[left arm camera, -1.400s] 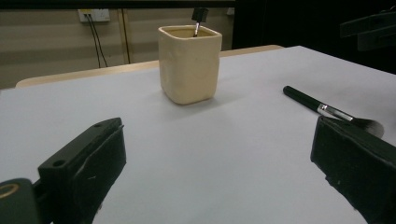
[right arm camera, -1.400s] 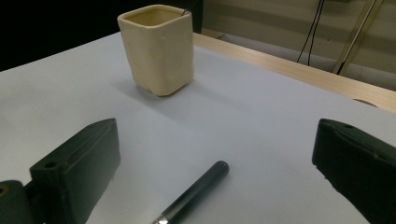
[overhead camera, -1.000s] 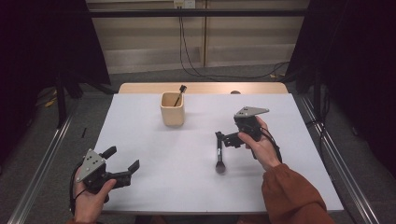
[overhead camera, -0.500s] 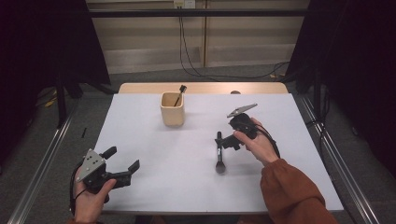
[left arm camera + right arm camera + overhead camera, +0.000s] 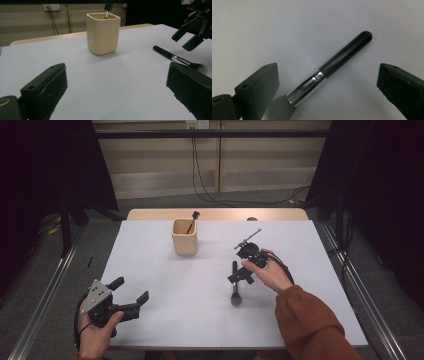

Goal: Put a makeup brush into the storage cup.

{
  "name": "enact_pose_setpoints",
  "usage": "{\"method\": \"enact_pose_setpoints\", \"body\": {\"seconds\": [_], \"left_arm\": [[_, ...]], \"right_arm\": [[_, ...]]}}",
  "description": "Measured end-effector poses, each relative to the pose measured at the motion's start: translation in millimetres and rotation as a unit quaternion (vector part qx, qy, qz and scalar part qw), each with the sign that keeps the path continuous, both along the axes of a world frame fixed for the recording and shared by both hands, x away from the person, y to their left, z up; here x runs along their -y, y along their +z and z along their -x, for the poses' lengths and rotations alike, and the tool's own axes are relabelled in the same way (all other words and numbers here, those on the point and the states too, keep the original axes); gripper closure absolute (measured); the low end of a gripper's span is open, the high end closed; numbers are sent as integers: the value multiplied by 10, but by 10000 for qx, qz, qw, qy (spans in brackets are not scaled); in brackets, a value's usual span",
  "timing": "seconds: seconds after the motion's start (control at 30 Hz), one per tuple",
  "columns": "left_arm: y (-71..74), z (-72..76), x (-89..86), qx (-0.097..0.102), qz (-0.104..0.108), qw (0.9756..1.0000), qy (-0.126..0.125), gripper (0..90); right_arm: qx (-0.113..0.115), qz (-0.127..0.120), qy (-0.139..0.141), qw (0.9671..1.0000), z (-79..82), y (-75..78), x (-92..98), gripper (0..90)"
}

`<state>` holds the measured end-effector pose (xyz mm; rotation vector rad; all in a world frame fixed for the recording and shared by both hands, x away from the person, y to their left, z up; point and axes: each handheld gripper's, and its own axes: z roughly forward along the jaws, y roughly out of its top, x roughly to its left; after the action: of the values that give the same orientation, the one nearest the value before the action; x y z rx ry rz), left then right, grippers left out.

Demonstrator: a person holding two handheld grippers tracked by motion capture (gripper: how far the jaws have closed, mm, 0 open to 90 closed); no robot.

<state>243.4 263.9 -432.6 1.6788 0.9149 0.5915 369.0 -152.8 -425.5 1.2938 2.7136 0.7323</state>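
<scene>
While tilted downward, right tool [image 5: 239,276] spread over brush [image 5: 332,69], left tool [image 5: 131,296] level.

The table [image 5: 165,320] is bare over most of its white top. Obstacles are few: the cup [image 5: 184,236] at 12 o'clock from the table's middle, a thin brush handle poking from its mouth, and the brush [image 5: 235,285] lying flat at 3 o'clock. The right gripper [image 5: 240,276] hangs over that brush, jaws wide. From the left gripper [image 5: 131,295], the lane towards 1 o'clock is free up to the cup.
</scene>
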Motion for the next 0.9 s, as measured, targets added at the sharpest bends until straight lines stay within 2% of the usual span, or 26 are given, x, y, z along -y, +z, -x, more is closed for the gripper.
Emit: {"method": "enact_pose_setpoints", "body": {"seconds": [0.07, 0.13, 0.27, 0.37, 0.47, 0.57, 0.73, 0.8, 0.9], "left_arm": [[0, -1, -5, 0, -21, 10000, 17, 34], [1, -1, -9, -3, -22, 10000, 17, 34], [-1, -4, 2, -3, 4, 10000, -2, 34], [-1, -2, 4, -7, -17, 10000, -15, 34], [0, -2, -3, 7, -3, 10000, -12, 34], [-2, -3, -9, 11, -81, 10000, -2, 34], [-1, -4, -9, 2, -75, 10000, -12, 34], [-2, -3, -7, 9, -101, 9999, -5, 34], [-7, -6, -6, 17, -110, 9999, 12, 34]], "right_arm": [[-85, 82, -6, 9999, -13, 5, -12, 36], [-321, 170, 12, 9993, -24, 1, -30, 39], [-429, 286, 94, 9986, -36, 6, -74, 46], [-540, 433, 25, 9976, -64, -5, -116, 51], [-674, 667, -145, 9954, -115, -38, -148, 48], [-808, 817, -216, 9931, -139, -68, -178, 66], [-995, 910, -343, 9903, -159, -105, -220, 114], [-1066, 886, -367, 9897, -167, -116, -236, 166], [-1149, 957, -438, 9878, -162, -140, -259, 170]]}}
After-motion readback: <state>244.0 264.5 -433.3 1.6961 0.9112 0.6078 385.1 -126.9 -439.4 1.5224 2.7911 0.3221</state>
